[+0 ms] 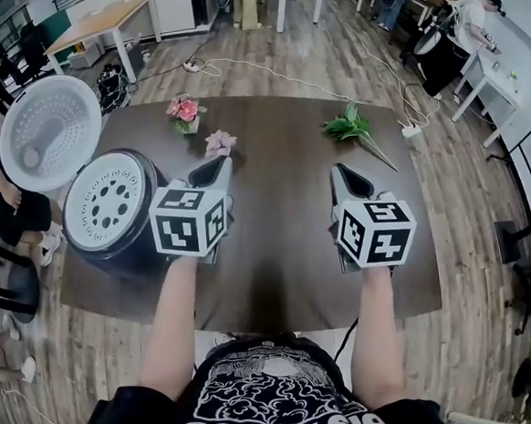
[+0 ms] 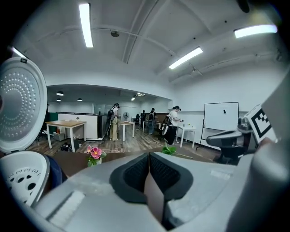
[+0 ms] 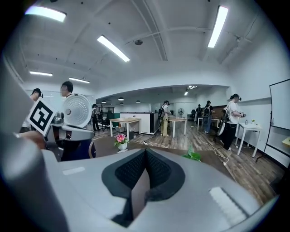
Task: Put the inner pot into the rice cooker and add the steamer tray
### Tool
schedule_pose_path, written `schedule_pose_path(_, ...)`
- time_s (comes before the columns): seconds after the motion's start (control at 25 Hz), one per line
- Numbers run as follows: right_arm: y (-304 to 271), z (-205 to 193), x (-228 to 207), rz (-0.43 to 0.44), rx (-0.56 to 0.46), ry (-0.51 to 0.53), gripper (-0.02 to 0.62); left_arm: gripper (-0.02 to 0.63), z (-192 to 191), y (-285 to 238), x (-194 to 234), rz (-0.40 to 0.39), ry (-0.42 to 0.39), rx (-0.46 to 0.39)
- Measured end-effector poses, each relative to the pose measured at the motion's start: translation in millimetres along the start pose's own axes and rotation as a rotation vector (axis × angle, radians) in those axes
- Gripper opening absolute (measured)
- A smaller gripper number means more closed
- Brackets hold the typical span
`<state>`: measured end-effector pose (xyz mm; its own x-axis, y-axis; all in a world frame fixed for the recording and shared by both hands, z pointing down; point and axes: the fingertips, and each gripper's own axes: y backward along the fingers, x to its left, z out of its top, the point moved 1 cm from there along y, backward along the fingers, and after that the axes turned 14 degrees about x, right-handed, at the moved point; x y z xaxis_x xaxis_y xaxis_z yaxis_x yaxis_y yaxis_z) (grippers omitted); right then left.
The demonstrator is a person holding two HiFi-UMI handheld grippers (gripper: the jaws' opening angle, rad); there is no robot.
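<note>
Rice cooker [image 1: 127, 252] at left edge of tabletop [image 1: 279, 150]: upright, lid [image 1: 51, 132] open.
Steamer tray [image 1: 107, 201] apparently flat in its mouth, holes up. Left tongs [image 1: 218, 169] just right of it, right tongs [image 1: 340, 175] farther right; both pressed together, empty.

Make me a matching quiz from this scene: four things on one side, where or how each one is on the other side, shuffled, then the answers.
Things:
1. tray
2. lid
3. sprig
4. left gripper

Place or state:
A. shut, nothing between the jaws
B. lying on the table, far right part
C. swung open
D. sitting in the top of the cooker

Pairs: 1-D, 2-C, 3-B, 4-A
</note>
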<state>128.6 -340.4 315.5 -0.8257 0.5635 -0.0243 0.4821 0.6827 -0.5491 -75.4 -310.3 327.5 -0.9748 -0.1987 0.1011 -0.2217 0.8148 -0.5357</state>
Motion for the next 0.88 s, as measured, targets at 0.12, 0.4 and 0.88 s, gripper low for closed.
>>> schedule_pose_path(0.12,4,-3,-6,-0.017,-0.018,-0.013,0.000,0.005,2,-3,-1,-0.007,-0.018,-0.007)
schedule_pose_path(0.4,17,-4,-15,-0.039,-0.052,-0.025,0.000,0.005,4,0,-7,-0.004,-0.030,-0.020)
schedule_pose_path(0.88,18,0,-4,-0.025,-0.073,-0.010,0.000,0.005,-6,6,-9,-0.019,-0.053,-0.008)
